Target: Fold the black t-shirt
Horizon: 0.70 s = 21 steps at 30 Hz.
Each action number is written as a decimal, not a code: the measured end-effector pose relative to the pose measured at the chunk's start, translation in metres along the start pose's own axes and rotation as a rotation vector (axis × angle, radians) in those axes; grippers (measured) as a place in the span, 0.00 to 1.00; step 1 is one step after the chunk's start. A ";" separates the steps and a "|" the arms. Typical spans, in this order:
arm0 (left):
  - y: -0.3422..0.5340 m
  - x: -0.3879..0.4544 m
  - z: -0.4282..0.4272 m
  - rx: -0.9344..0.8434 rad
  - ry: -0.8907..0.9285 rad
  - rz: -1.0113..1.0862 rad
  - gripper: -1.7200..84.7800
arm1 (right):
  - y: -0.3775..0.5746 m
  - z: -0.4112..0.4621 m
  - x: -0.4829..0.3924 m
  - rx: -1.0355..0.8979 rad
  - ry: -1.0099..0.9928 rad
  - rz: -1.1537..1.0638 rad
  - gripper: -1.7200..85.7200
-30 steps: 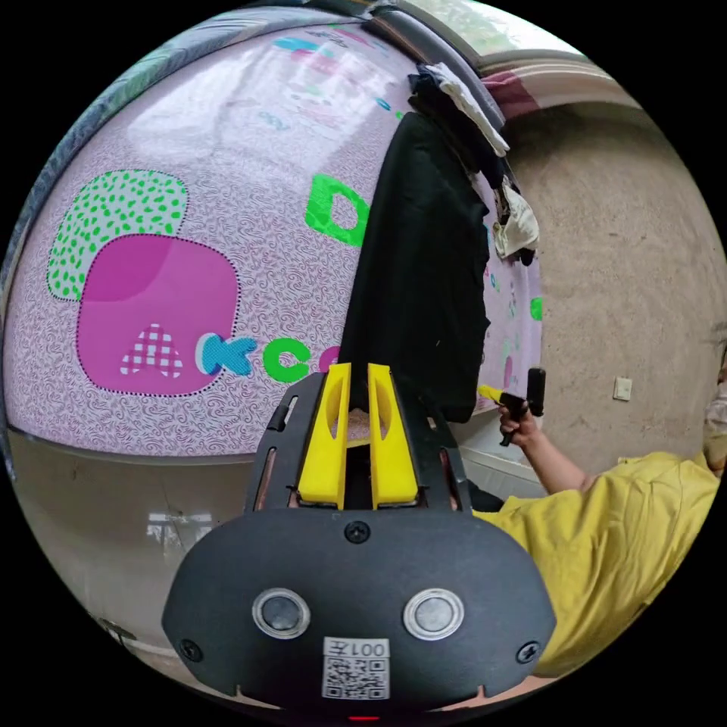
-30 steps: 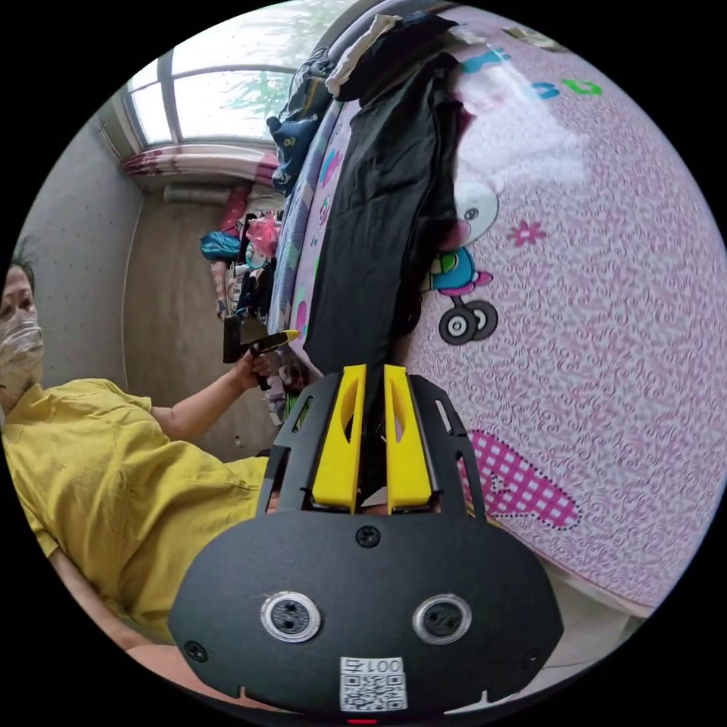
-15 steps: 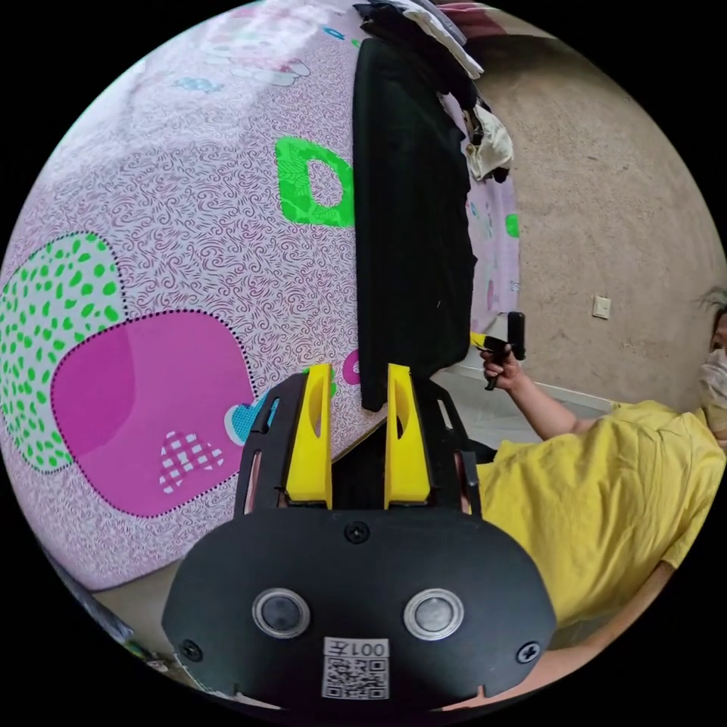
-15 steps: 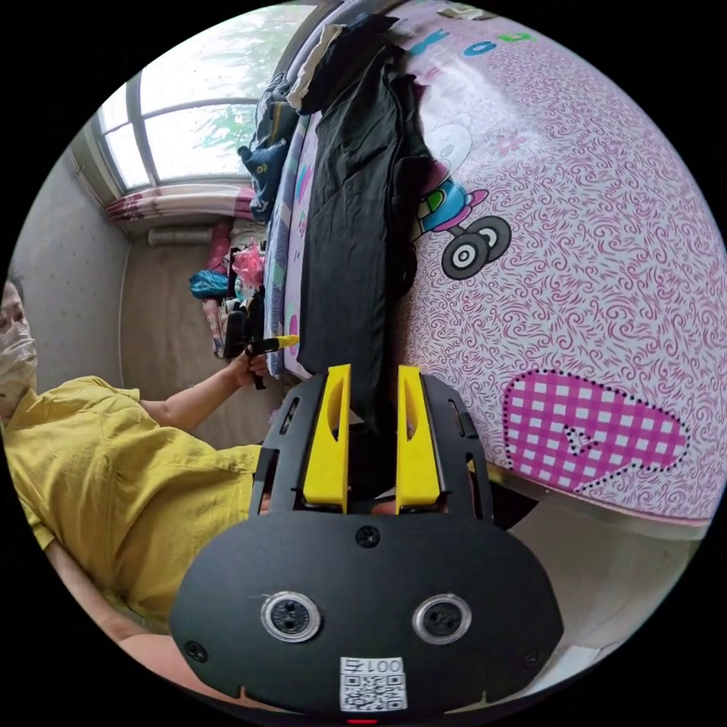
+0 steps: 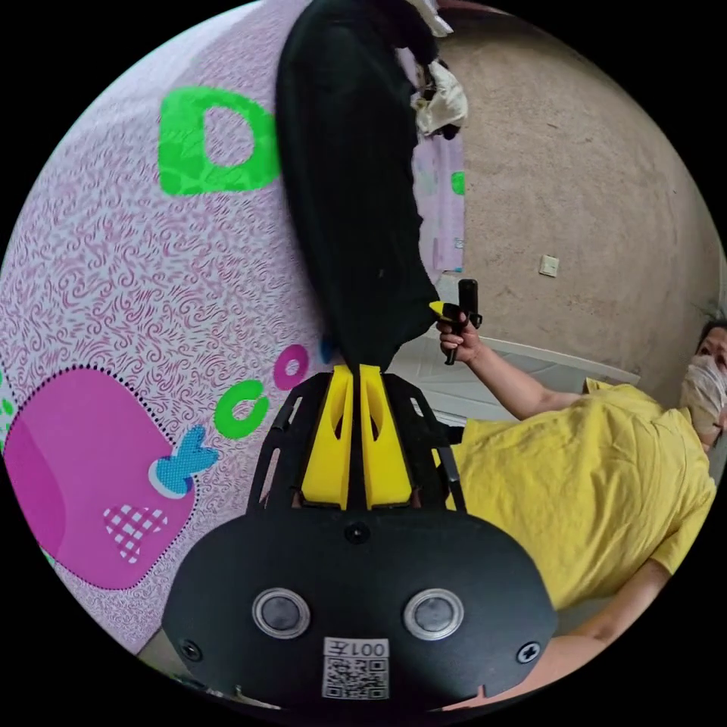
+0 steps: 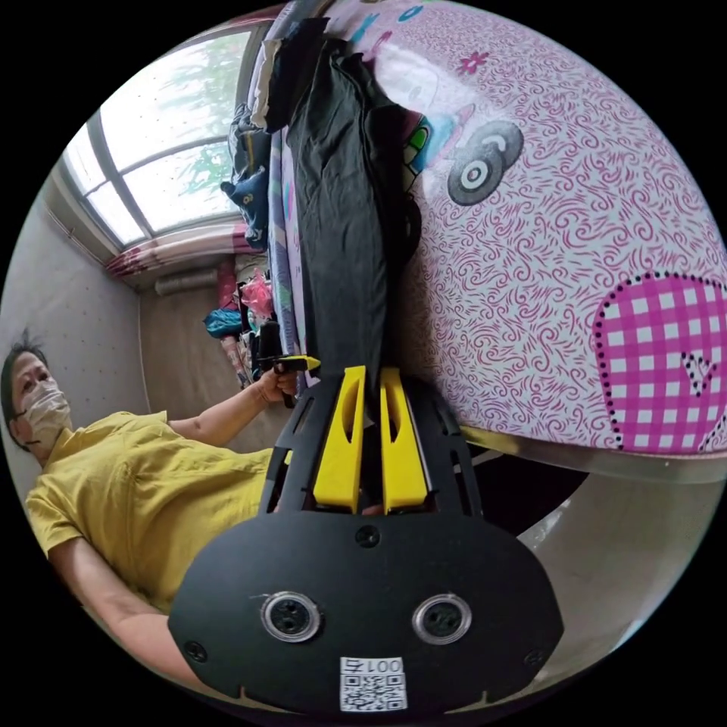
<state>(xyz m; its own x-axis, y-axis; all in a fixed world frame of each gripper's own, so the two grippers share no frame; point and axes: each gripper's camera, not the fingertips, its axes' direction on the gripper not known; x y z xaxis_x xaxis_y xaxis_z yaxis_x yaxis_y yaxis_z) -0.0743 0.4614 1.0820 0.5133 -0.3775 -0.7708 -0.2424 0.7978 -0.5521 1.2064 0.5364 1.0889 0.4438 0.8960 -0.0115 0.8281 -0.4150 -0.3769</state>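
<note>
Both grippers, left gripper and right gripper, are clamping their jaws on the black t-shirt, likely tensioning its near edge for folding over the patterned mat.

In the left gripper view, the patterned sheet lies bare across the left half, open to a gripper. The black shirt runs up the centre as a long strip, and a heap of clothes blocks the top. In the right gripper view, the sheet is bare at right; the person's yellow top crowds the lower left.
</note>
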 end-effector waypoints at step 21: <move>0.088 0.127 -0.093 0.057 0.303 0.055 0.01 | 0.063 -0.078 -0.122 0.055 -0.239 -0.204 0.03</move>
<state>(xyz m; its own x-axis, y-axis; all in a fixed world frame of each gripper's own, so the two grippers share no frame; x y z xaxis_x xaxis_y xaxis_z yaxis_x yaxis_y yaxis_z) -0.1075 0.4400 0.9059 0.2296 -0.4496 -0.8632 -0.2120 0.8425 -0.4952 1.2309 0.3883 1.1389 0.1724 0.9743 -0.1452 0.8688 -0.2198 -0.4436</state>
